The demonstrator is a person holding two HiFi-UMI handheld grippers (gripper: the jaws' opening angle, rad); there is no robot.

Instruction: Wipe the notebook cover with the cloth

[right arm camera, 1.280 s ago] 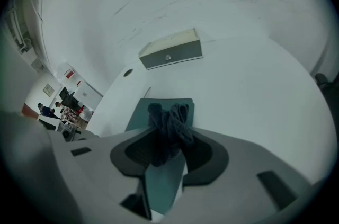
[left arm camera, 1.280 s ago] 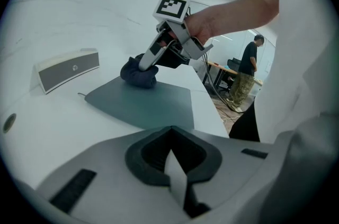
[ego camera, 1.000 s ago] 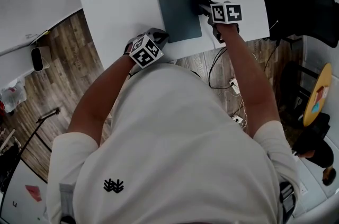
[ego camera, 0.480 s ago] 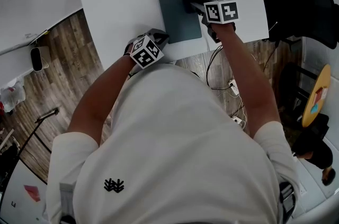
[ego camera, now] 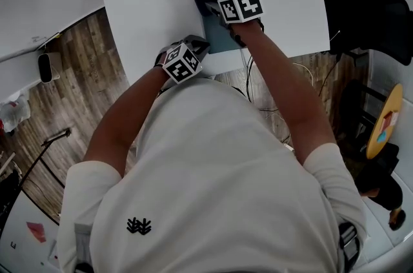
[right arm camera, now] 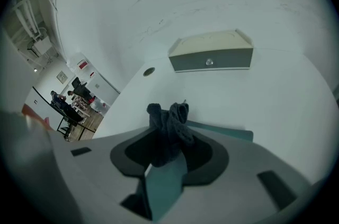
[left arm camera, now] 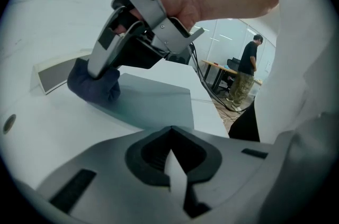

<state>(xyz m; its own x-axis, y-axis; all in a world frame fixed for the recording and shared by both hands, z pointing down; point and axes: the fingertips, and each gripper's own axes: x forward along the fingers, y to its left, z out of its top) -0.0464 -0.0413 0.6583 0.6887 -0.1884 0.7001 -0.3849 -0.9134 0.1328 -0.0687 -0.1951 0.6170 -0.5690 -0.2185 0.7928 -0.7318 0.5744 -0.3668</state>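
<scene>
— Right side?
— We find the right gripper (ego camera: 208, 2) clamped on the crumpled dark blue cloth (left arm camera: 95, 85), which rests on the flat grey-teal notebook (left arm camera: 153, 104) at its upper-left corner.
— Left?
— The left gripper (left arm camera: 170, 164) has its jaws together and empty, beside the lower-left corner.

Dark cloth (right arm camera: 168, 125) between the jaws of the right gripper (right arm camera: 165, 154), over the teal notebook (right arm camera: 228, 133).

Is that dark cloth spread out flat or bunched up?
Bunched up: the cloth is a crumpled wad pinched in the right gripper, pressed down on the notebook.
</scene>
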